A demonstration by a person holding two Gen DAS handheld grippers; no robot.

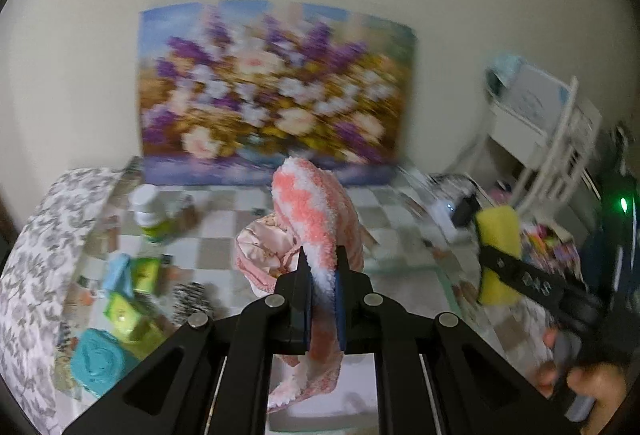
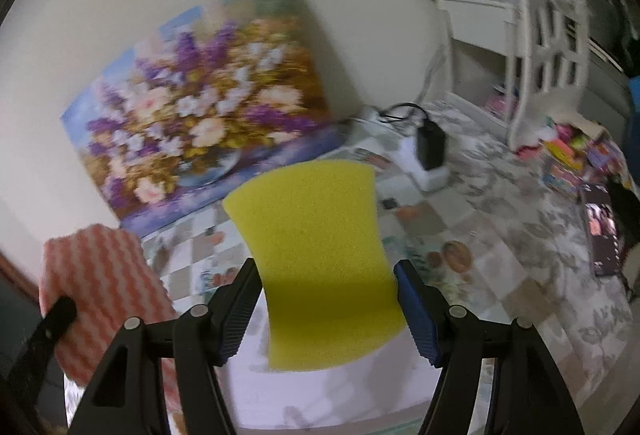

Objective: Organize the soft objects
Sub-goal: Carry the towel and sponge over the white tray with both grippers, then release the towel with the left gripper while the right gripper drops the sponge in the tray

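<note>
2 grippers up over the table [image 1: 400, 219], each loaded. Landmark throughout: the flower painting [image 1: 272, 87] leaning on the wall at the table's back edge.

Largest first. Patterned box [image 1: 44, 255], far left of the painting, at the table's left edge; likely the drop point, though that is my guess. In front of the painting on the checked cloth: a pink quilted pouch [image 1: 260, 255], a white jar [image 1: 150, 211] to its left, then a teal roll [image 1: 96, 359] and green packets [image 1: 124, 311] nearer the box.

Left gripper [image 1: 323, 275]: jaws pinched nearly together on the pink-and-white fuzzy cloth [image 1: 312, 207]. Cloth stands up ahead of the fingers, toward the painting, its tail drooping below them; long axis runs along the gripper's line.

Right gripper [image 2: 326, 287]: jaws fairly wide, clamped across the waist of the yellow sponge [image 2: 312, 235]. Sponge's long axis points forward, off the painting's right corner.

Key relation: the box lies left of both loads, the left hand the nearer.
</note>
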